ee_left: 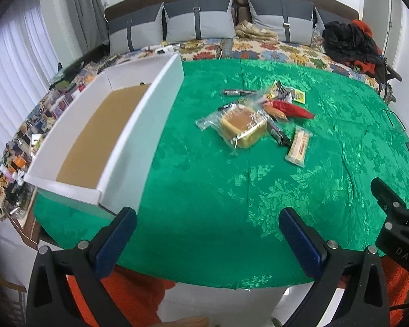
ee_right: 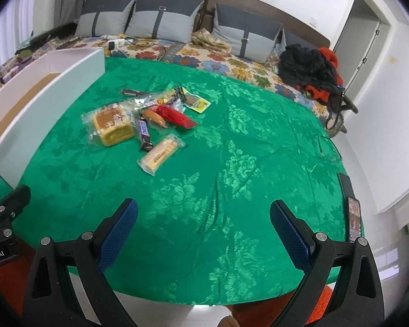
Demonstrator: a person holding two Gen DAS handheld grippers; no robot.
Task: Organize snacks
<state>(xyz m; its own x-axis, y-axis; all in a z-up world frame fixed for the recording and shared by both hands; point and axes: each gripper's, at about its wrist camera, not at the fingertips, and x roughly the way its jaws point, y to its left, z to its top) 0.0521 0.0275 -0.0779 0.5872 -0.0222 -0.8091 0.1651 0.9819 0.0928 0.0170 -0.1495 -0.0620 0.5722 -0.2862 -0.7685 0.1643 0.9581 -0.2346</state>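
Note:
Several wrapped snacks lie in a loose pile mid-table: a square cake in clear wrap [ee_left: 241, 126] [ee_right: 112, 127], a dark chocolate bar [ee_left: 278, 133] [ee_right: 145, 134], a pale wafer pack [ee_left: 299, 145] [ee_right: 161, 154], a red packet [ee_left: 291, 109] [ee_right: 177, 117], a sausage [ee_right: 156, 117] and a yellow sachet [ee_left: 297, 96] [ee_right: 200, 104]. An empty white box [ee_left: 139, 133] [ee_right: 41, 100] with a brown floor stands at the left. My left gripper [ee_left: 207, 224] and right gripper [ee_right: 203, 216] hover open over the near table edge, holding nothing, well short of the snacks.
A green patterned cloth [ee_left: 218, 190] [ee_right: 231, 163] covers the table. Behind it is a floral sofa with grey cushions [ee_left: 199, 19] and a heap of black and red clothes [ee_left: 351, 41] [ee_right: 310, 73]. A phone [ee_right: 354, 218] lies at the right table edge.

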